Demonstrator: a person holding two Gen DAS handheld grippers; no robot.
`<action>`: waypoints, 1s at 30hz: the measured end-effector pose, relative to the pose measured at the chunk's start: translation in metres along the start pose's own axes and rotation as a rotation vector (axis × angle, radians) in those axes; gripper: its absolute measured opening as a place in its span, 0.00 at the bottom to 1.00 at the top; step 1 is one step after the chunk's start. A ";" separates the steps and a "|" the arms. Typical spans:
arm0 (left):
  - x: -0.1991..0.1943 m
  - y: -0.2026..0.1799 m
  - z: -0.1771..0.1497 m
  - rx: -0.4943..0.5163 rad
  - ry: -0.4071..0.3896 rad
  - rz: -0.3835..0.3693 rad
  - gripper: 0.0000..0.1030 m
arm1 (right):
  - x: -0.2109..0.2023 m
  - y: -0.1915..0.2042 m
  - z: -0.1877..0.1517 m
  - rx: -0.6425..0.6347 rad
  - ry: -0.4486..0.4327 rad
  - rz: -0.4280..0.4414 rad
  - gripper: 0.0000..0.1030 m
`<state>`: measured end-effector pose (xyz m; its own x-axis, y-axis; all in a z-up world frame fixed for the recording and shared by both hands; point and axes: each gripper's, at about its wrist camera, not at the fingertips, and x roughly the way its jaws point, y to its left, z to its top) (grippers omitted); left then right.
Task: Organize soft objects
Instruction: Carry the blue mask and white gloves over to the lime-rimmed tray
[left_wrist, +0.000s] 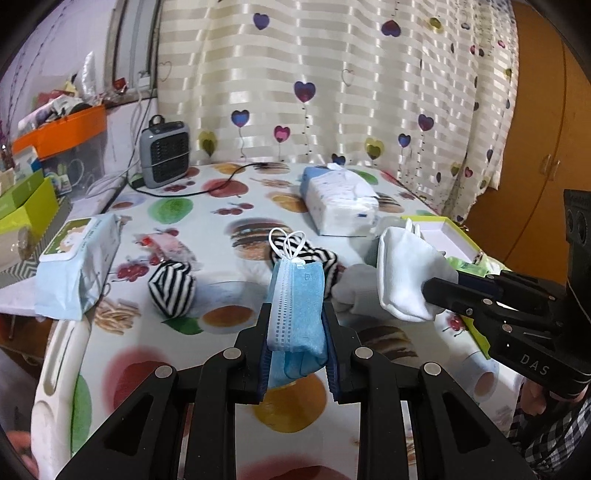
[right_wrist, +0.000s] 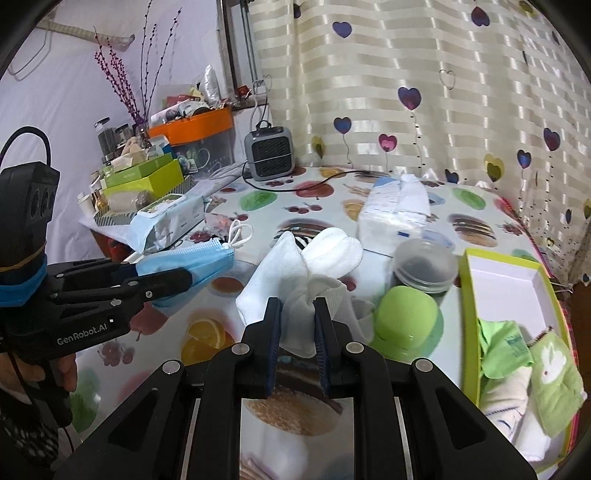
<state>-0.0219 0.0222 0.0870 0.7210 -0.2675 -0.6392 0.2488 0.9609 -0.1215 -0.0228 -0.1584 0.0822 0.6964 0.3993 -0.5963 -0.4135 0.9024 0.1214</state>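
My left gripper (left_wrist: 295, 325) is clenched on a folded blue mask (left_wrist: 297, 306), lifted clear of the table (left_wrist: 207, 221), its white ear loops sticking up past the fingers. My right gripper (right_wrist: 297, 325) pinches a bunch of white socks (right_wrist: 295, 273), also off the surface; from the left view they hang just beside the mask. The green-edged box (right_wrist: 469, 295) sits near the table's right edge, and it already holds a green cloth (right_wrist: 502, 347) and something white beneath it, so I judge part of the sorting is done. Left on the table are two striped socks (left_wrist: 171, 290) in front of the mask, plus a pale glove-like piece (left_wrist: 354, 291) between the mask and my right gripper. A green lid (right_wrist: 404, 317) and a clear jar (right_wrist: 424, 266) stand just left of the box, between it and my socks. Tissue packs (left_wrist: 340, 201) and a small heater (left_wrist: 164, 155) sit further back. What I hold now most likely goes into the box next, then the striped pair.
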 end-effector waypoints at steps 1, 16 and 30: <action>0.000 -0.003 0.000 0.004 0.001 -0.004 0.22 | -0.003 -0.002 -0.001 0.002 -0.003 -0.004 0.18; 0.006 -0.045 0.004 0.066 -0.001 -0.072 0.22 | -0.035 -0.035 -0.011 0.060 -0.039 -0.070 0.18; 0.014 -0.079 0.012 0.124 -0.004 -0.114 0.22 | -0.058 -0.065 -0.019 0.104 -0.060 -0.122 0.18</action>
<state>-0.0235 -0.0588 0.0972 0.6859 -0.3750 -0.6236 0.4070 0.9081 -0.0985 -0.0481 -0.2431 0.0937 0.7728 0.2916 -0.5637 -0.2629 0.9555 0.1339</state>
